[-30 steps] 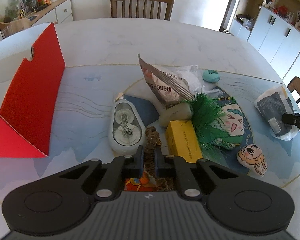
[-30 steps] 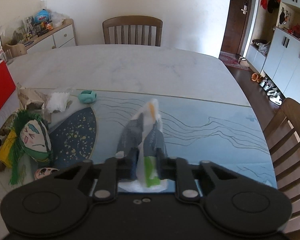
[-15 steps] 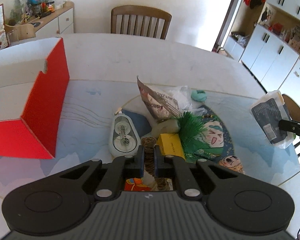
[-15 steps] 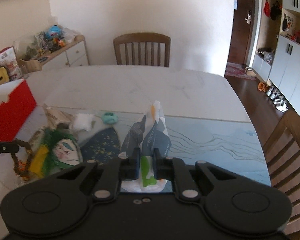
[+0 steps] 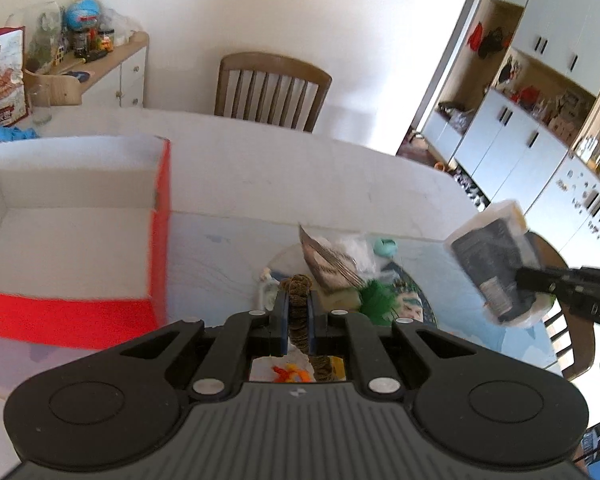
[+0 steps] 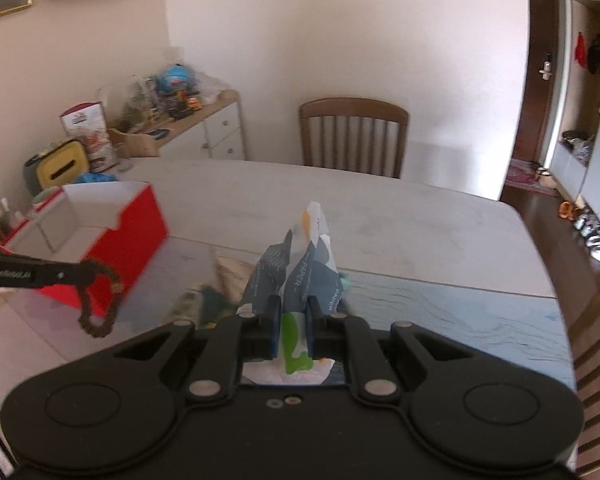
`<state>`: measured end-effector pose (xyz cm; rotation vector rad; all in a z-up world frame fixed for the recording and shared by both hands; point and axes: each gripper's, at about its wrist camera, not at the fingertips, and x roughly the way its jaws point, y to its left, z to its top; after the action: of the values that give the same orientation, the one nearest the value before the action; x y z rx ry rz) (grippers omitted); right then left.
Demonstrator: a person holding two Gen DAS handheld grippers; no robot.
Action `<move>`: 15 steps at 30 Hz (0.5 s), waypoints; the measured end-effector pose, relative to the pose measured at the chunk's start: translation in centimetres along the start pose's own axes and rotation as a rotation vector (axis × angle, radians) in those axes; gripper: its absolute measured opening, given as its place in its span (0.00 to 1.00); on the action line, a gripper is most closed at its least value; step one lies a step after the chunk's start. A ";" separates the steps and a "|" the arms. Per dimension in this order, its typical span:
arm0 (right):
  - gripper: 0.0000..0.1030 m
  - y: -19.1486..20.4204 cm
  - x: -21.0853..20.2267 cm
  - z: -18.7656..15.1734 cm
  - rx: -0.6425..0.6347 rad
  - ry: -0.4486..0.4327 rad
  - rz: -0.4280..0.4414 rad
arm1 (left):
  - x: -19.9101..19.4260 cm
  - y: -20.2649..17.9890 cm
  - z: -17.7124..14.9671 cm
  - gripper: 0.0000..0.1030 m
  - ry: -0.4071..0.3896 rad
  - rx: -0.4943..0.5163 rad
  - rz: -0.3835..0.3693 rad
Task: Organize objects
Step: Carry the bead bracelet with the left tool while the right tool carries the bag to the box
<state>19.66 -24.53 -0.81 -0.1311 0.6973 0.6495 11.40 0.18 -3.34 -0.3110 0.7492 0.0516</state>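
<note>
Left wrist view: the table (image 5: pixel 300 172) is largest, its far half bare white up to the far edge, where a wooden chair (image 5: pixel 272 88) stands; the right edge curves off toward white cabinets (image 5: pixel 520 136). Next in size, the red box (image 5: pixel 160 240) sits toward the table's left edge, open-topped, its white inside holding nothing that shows. A clutter pile (image 5: pixel 352 276) of wrappers and a green tuft lies on the blue mat (image 5: pixel 220 248) near the middle, just right of the box.

The left gripper (image 5: pixel 299 312) is pressed together on a brown bead bracelet (image 5: pixel 299 300), lifted above the mat; from the right wrist view it dangles as a loop (image 6: pixel 100 300) before the box's red wall. The right gripper (image 6: pixel 293 320) pinches a tissue packet (image 6: pixel 304 264), raised over the table's right side.
</note>
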 end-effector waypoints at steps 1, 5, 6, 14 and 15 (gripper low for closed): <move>0.11 0.9 0.2 0.3 -0.003 -0.001 0.011 | -0.4 0.6 0.3 0.08 -0.009 -0.003 -0.005; 0.11 4.6 1.2 1.6 -0.010 0.006 0.054 | -1.8 3.3 1.7 0.08 -0.029 -0.015 -0.017; 0.11 5.5 1.5 1.9 -0.017 0.006 0.064 | -2.1 3.9 1.9 0.08 -0.034 -0.015 -0.016; 0.11 13.6 3.6 4.8 -0.129 -0.018 0.124 | -4.0 9.6 3.7 0.08 -0.070 -0.027 -0.003; 0.11 14.5 3.8 4.9 -0.142 -0.022 0.125 | -4.1 10.3 3.9 0.08 -0.071 -0.031 0.001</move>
<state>15.97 -9.41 1.94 -0.2125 0.6413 0.8198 9.34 11.39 -0.58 -0.3364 0.6786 0.0744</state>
